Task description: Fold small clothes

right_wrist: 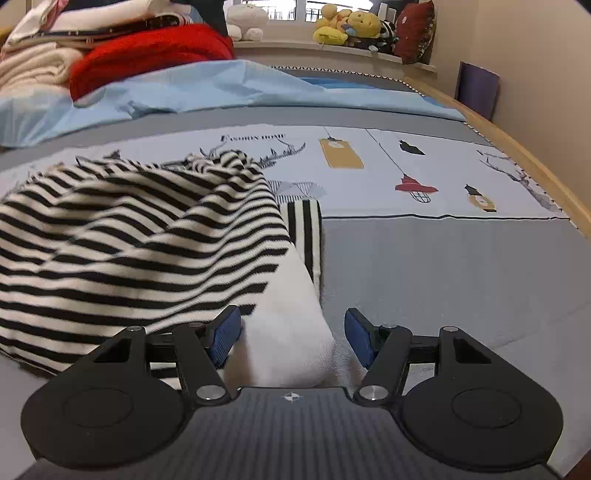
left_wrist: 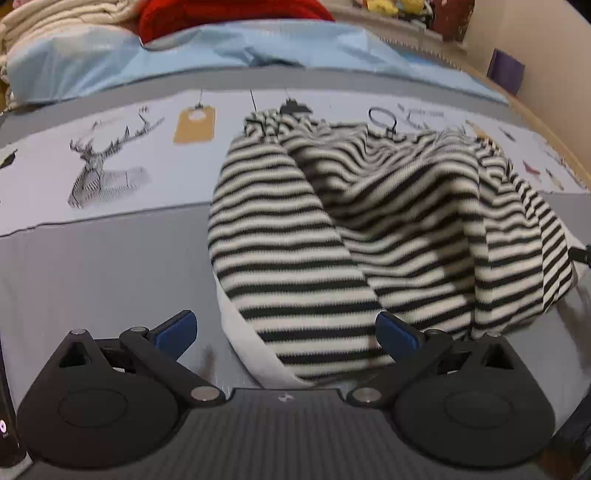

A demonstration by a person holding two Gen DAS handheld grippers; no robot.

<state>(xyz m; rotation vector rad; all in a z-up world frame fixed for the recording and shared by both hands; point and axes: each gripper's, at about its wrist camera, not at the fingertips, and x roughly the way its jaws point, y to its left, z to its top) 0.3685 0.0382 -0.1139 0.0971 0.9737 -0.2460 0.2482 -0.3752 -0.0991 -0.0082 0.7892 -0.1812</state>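
Note:
A black-and-white striped garment [left_wrist: 332,221] lies rumpled on the grey printed bed sheet [left_wrist: 92,277]. Its white hem [left_wrist: 236,332] reaches toward me. My left gripper [left_wrist: 286,325] is open wide just above the near edge, and the striped cloth and hem lie between its blue pads [left_wrist: 177,332] without touching them. In the right wrist view the same garment [right_wrist: 129,240] fills the left side. My right gripper [right_wrist: 291,317] is open around the white hem band [right_wrist: 291,332]. The left pad [right_wrist: 225,336] is close beside the band, and the right pad stands clear of it.
A light blue blanket [right_wrist: 221,88] crosses the bed behind the garment. Red cloth [right_wrist: 147,55] and cream cloths [right_wrist: 29,74] are piled at the back left. Plush toys [right_wrist: 347,26] sit on the windowsill. The wooden bed edge [right_wrist: 517,155] runs along the right, with bare grey sheet [right_wrist: 443,277] near it.

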